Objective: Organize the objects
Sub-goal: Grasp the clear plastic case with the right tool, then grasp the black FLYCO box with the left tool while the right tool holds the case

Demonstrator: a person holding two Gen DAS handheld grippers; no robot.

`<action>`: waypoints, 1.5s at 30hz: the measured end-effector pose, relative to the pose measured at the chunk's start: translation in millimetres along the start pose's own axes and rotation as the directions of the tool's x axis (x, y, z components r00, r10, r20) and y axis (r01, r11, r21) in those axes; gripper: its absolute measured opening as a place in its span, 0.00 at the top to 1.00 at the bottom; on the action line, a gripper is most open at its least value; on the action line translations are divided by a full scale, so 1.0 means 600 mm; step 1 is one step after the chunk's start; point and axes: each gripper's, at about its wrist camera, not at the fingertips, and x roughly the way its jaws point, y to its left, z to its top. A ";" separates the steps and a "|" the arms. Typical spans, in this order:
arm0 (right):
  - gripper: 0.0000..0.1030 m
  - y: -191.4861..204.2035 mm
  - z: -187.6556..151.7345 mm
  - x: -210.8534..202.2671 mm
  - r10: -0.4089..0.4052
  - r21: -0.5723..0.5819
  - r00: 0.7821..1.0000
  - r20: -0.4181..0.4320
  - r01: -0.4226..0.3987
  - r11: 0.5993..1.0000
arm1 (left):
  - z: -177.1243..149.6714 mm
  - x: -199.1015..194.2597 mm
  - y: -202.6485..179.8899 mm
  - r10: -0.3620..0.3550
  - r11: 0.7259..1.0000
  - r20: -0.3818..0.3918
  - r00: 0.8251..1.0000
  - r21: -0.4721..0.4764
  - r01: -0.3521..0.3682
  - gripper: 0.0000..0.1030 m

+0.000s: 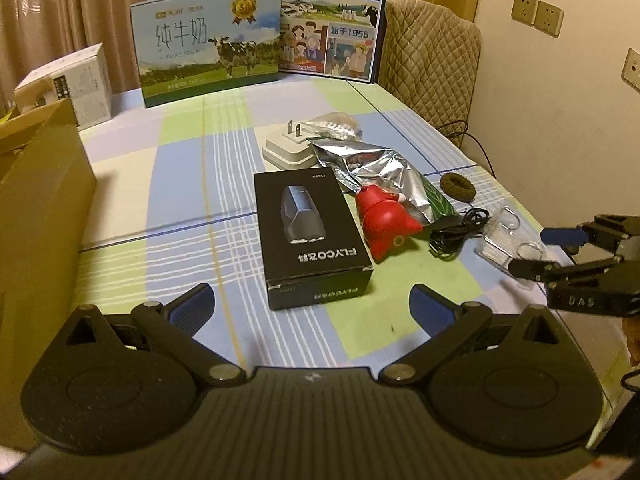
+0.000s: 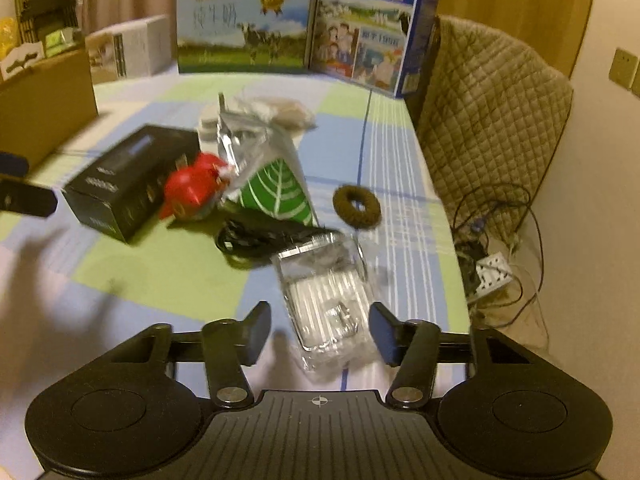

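Observation:
On the checked tablecloth (image 1: 160, 208) lies a black shaver box (image 1: 312, 236), directly ahead of my open left gripper (image 1: 312, 304), which holds nothing. Right of the box are a red toy (image 1: 384, 224), a silver foil bag (image 1: 380, 168), a black cable (image 1: 460, 232), a brown hair tie (image 1: 458, 187) and a clear plastic case (image 1: 508, 240). Behind them sit a white plug adapter (image 1: 284, 148) and a bag of white beads (image 1: 336, 124). My right gripper (image 2: 320, 332) stands open over the clear plastic case (image 2: 324, 292), one finger on each side, pads apart from it.
A cardboard box (image 1: 40, 200) stands at the left edge, a white carton (image 1: 76, 84) behind it. Two milk cartons (image 1: 208, 48) (image 1: 332, 20) line the back. A quilted chair (image 1: 432, 64) is at the far right corner. A power strip and cables (image 2: 492, 272) lie on the floor.

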 end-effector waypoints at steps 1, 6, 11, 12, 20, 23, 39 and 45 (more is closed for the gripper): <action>0.55 0.000 0.001 0.001 0.000 -0.003 1.000 0.001 0.000 1.000 | 0.001 0.007 0.001 -0.003 1.000 -0.001 1.000 -0.001 0.003 0.01; 0.70 0.008 0.009 0.008 0.006 -0.012 1.000 -0.013 -0.006 1.000 | 0.009 0.042 0.008 -0.012 1.000 0.000 1.000 -0.013 0.012 0.01; 0.73 0.021 0.024 0.007 0.044 0.061 0.999 -0.030 -0.042 0.997 | 0.016 0.067 0.014 -0.018 0.999 -0.002 1.000 -0.033 0.018 0.01; 0.73 0.022 0.026 0.006 0.049 0.074 0.998 -0.026 -0.047 0.996 | 0.019 0.072 0.013 -0.017 0.999 -0.001 1.000 -0.032 0.017 0.01; 0.73 0.033 0.036 0.000 0.083 0.128 0.996 -0.015 -0.080 0.989 | 0.056 0.121 0.005 -0.013 1.000 -0.040 0.999 -0.017 0.012 0.02; 0.73 0.033 0.038 -0.003 0.085 0.140 0.996 -0.009 -0.083 0.987 | 0.071 0.144 0.001 0.013 1.000 -0.083 0.996 0.003 -0.013 0.10; 0.73 0.066 0.050 -0.034 0.145 0.172 0.989 0.034 -0.149 0.974 | 0.036 0.109 0.006 0.001 1.000 -0.155 0.988 -0.009 -0.003 0.23; 0.73 0.087 0.046 -0.068 0.141 0.184 0.988 0.062 -0.150 0.971 | -0.017 0.039 0.004 -0.020 0.997 -0.153 0.988 -0.073 0.009 0.23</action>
